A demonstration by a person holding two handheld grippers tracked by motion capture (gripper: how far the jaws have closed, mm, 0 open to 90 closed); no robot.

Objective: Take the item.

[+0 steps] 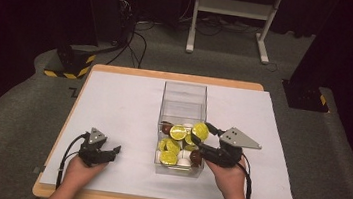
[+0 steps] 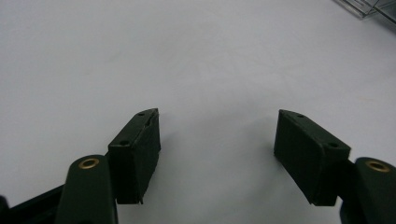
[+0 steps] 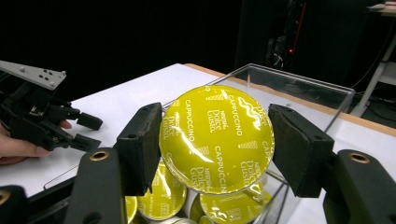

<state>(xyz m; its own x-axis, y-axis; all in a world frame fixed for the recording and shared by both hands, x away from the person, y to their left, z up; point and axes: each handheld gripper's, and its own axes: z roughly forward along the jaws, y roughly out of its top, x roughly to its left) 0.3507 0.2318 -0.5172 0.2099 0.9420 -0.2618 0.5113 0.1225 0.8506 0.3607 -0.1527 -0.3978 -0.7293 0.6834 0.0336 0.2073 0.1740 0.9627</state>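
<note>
A white sheet covers the wooden surface [image 1: 113, 102], which stands on grey carpet in a dark room; a black stand with yellow-black striped feet sits at the far left, cables trail over the floor behind it, and a white frame [image 1: 235, 8] stands beyond the far edge. At the near left the left claw [image 1: 116, 150] rests low over the sheet in a hand, its jaws spread wide with nothing but bare white between them, as the left gripper view shows. One clear box [image 1: 184, 98] stands in the middle of the surface, its near half heaped with coffee pods: about five yellow-lidded ones can be counted from above, plus a few white and brown ones, the exact number being hard to tell. To the right, the right claw [image 1: 199, 141] reaches over the box's near right side. It grips one yellow pod [image 3: 216, 139], marked cappuccino, by its rim; the pod sits squarely between the two pads, lid facing the camera, raised above the other pods in the box. In the right gripper view, the left claw [image 3: 91, 130] shows well apart at the left.
</note>
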